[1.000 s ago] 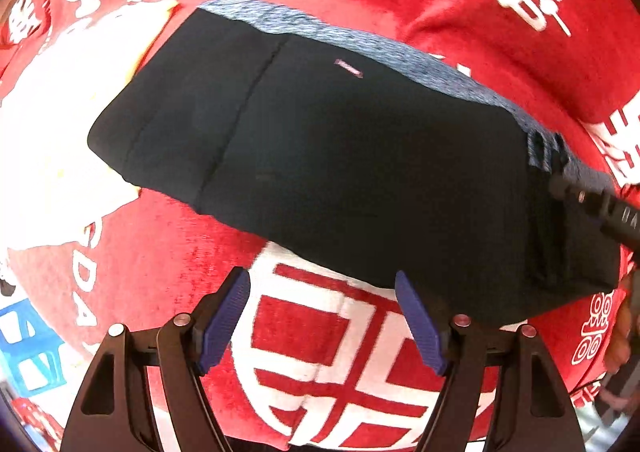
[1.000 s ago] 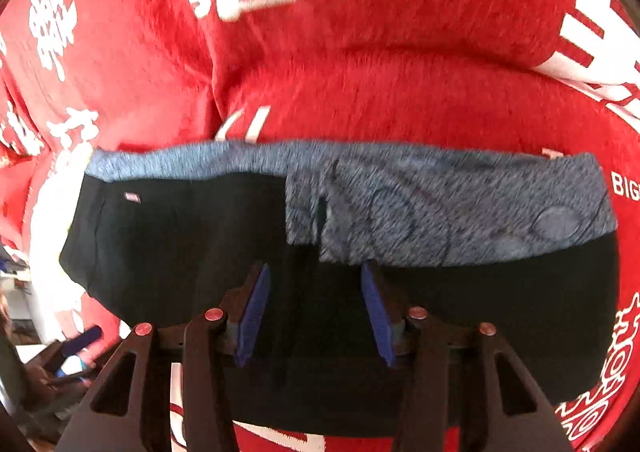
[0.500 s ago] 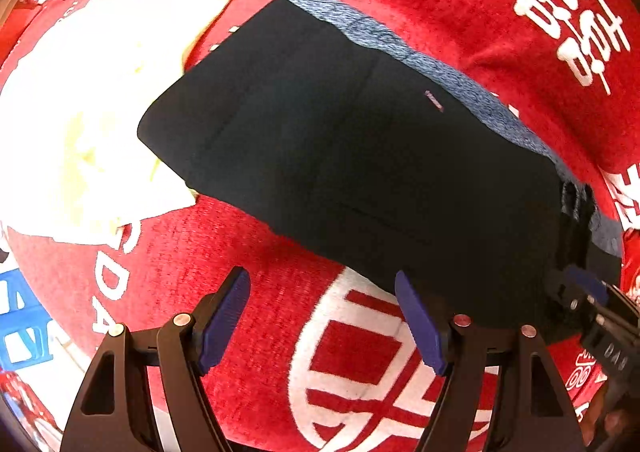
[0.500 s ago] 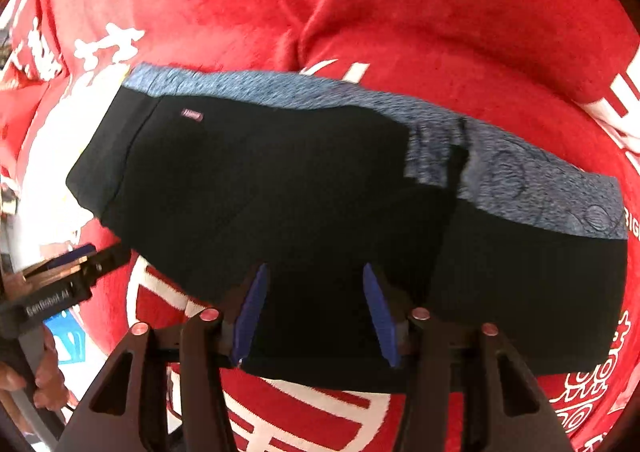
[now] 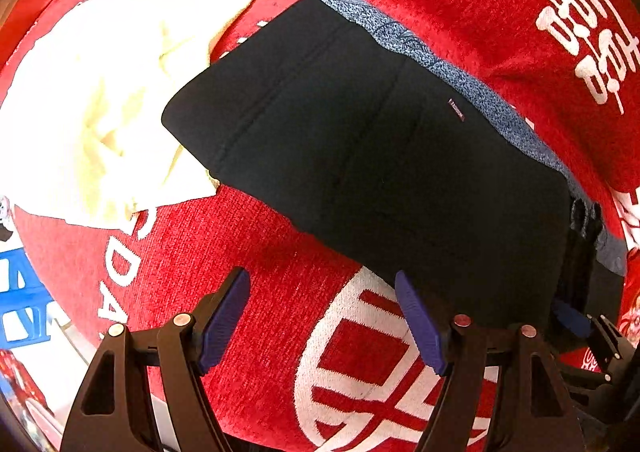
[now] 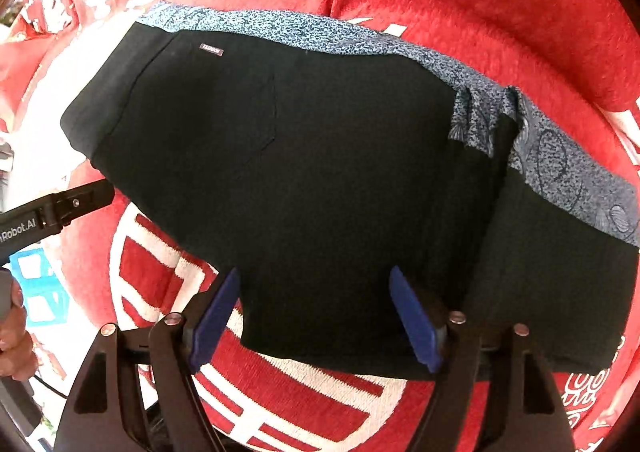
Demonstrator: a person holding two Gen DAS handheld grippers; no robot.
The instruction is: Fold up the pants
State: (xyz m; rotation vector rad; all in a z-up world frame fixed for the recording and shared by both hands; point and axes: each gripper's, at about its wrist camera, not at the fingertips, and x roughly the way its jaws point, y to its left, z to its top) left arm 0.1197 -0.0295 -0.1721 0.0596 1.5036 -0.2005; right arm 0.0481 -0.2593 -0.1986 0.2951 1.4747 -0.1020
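The black pants (image 5: 380, 156) lie folded into a flat block on the red cloth, with their blue patterned waistband (image 6: 560, 164) along the far side. My left gripper (image 5: 320, 280) hangs open over the red cloth just off the pants' near edge, with nothing between its fingers. My right gripper (image 6: 314, 280) points down over the near edge of the pants (image 6: 320, 156). Its jaws are opening, and the fabric lies below them without the pads pressing on it. A finger (image 6: 80, 200) of the left gripper shows at the left of the right wrist view.
The red cloth (image 5: 240, 236) with white lettering covers the whole surface. A cream garment (image 5: 100, 104) lies crumpled beside the pants' left end. A blue crate (image 5: 20, 304) stands past the cloth's edge. A person's hand (image 6: 12, 332) holds the left gripper.
The right gripper's jaws have spread wider and it has drawn back from the waistband to the pants' near edge. The left gripper has slid sideways, and more of the cream garment shows.
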